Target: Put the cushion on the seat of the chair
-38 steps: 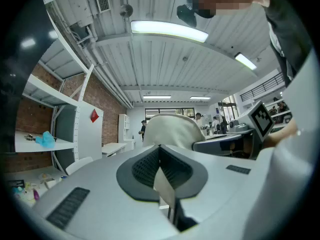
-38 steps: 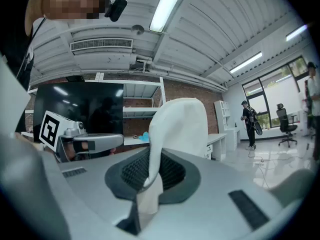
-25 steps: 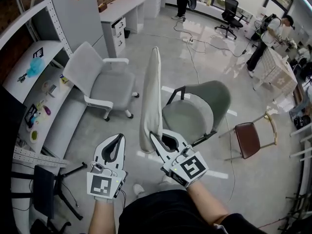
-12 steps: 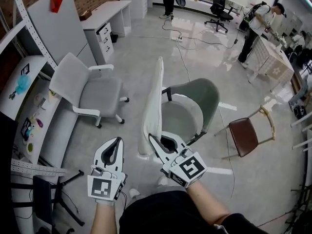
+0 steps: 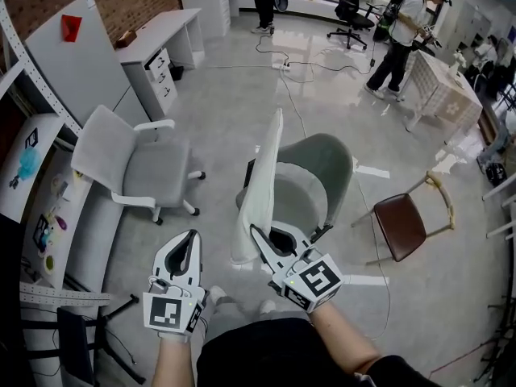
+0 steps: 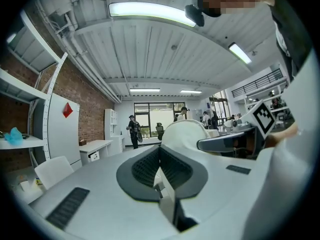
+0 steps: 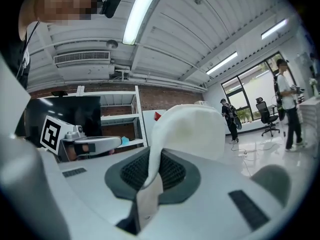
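Right tool [image 5: 255,232] clamps the cushion [image 5: 262,176], hiding part of the chair seat [image 5: 303,204]; left tool [image 5: 193,235] closed, empty.

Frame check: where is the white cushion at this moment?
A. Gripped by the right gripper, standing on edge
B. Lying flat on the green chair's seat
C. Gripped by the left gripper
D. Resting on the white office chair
A: the right gripper has its jaws clamped on the lower edge of the cushion, which stands on edge in front of the green chair, not flat on its seat; the left gripper is shut on nothing.
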`<state>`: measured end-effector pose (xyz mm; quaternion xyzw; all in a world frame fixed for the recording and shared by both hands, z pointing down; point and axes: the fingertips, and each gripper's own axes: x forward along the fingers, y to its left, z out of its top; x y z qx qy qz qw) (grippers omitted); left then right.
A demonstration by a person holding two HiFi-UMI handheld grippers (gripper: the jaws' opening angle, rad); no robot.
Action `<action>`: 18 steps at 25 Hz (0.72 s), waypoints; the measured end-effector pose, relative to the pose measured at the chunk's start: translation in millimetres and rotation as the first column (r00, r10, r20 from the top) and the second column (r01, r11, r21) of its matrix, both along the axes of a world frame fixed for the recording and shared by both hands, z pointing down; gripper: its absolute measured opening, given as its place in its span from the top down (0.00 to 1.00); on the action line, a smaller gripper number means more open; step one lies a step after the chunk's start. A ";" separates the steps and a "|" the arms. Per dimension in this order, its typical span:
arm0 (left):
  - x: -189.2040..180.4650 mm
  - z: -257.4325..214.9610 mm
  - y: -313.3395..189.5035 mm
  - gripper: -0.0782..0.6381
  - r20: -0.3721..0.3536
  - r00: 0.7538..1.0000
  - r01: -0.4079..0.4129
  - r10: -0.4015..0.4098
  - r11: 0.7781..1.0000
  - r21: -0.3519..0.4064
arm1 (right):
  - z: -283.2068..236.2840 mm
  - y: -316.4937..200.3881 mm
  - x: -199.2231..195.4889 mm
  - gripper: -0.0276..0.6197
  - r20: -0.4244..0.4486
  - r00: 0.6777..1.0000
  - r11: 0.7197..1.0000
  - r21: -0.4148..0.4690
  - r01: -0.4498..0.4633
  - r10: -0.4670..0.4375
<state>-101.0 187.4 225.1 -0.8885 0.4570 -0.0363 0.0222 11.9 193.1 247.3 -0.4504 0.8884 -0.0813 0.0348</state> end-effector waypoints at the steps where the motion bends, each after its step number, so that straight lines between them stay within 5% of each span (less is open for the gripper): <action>1: 2.0 0.2 -4.2 0.87 -0.002 1.000 -0.004 0.004 1.000 0.002 | 0.9 -3.2 2.6 0.90 0.000 1.000 1.000 -0.001 -0.006 0.006; 18: 9.9 15.4 -126.7 0.87 0.006 0.989 -0.149 0.149 0.989 -0.028 | 13.4 -112.9 11.4 0.90 -0.011 0.990 0.988 -0.051 -0.144 0.144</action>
